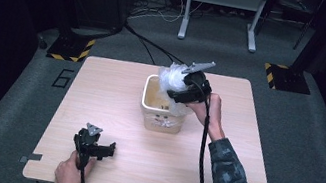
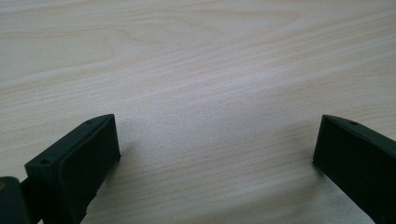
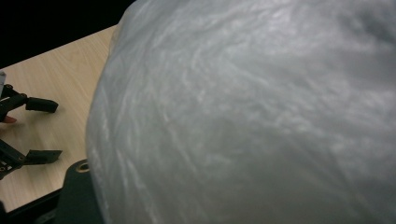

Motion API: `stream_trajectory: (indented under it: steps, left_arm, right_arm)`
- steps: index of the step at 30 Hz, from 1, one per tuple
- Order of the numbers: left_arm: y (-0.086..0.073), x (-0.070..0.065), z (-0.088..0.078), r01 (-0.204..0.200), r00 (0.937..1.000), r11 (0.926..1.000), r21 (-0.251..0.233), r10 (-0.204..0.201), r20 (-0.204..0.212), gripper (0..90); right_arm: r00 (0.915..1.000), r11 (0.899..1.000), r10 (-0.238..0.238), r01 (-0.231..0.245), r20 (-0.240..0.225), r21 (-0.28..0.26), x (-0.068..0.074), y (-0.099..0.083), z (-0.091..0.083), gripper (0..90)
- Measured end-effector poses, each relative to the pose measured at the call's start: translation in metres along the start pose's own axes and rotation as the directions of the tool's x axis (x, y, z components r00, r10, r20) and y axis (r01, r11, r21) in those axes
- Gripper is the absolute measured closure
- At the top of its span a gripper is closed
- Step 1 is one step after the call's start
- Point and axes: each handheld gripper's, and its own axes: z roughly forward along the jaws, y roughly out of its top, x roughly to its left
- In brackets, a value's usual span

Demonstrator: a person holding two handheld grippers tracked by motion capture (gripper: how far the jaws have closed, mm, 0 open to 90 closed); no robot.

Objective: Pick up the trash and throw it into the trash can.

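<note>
A crumpled clear plastic bag [image 1: 171, 75] hangs over the far right corner of a beige bin [image 1: 162, 120] in the middle of the table. My right gripper [image 1: 176, 92] is shut on the bag, held by a hand in a camouflage sleeve. In the right gripper view the bag [image 3: 252, 116] is pressed up close, and one black jaw shows at the bottom left. My left gripper [image 1: 109, 150] rests low near the table's front left, pointing right. Its jaws stand wide apart over bare wood [image 2: 217, 135], nothing between them. The left gripper [image 3: 42, 130] also appears far off in the right gripper view.
The wooden table [image 1: 100, 90] has its front edge just behind the left hand. Cables trail from both grippers toward the person. Beyond the table lie grey carpet, yellow-black striped stand bases [image 1: 71, 48] and a metal frame [image 1: 220, 15].
</note>
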Motion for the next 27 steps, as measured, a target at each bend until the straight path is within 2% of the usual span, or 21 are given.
stream_trajectory:
  steps: [5,13,27]
  left_arm:
    - [0.0,0.0,0.0,0.003,1.0,1.0,0.0,-0.003,0.001,0.1]
    - [0.0,0.0,0.0,0.003,1.0,1.0,0.0,-0.003,0.001,0.1]
    - [0.0,0.0,0.0,0.003,1.0,1.0,0.0,-0.003,0.001,0.1]
  right_arm:
    - [0.9997,1.0,0.02,-0.02,-0.014,0.012,-0.003,0.004,0.011,31.0]
    - [0.9995,1.0,0.006,-0.005,-0.03,0.027,-0.005,0.01,0.027,31.0]
    - [0.9984,0.998,0.007,-0.004,-0.057,0.061,-0.004,0.013,0.052,30.5]
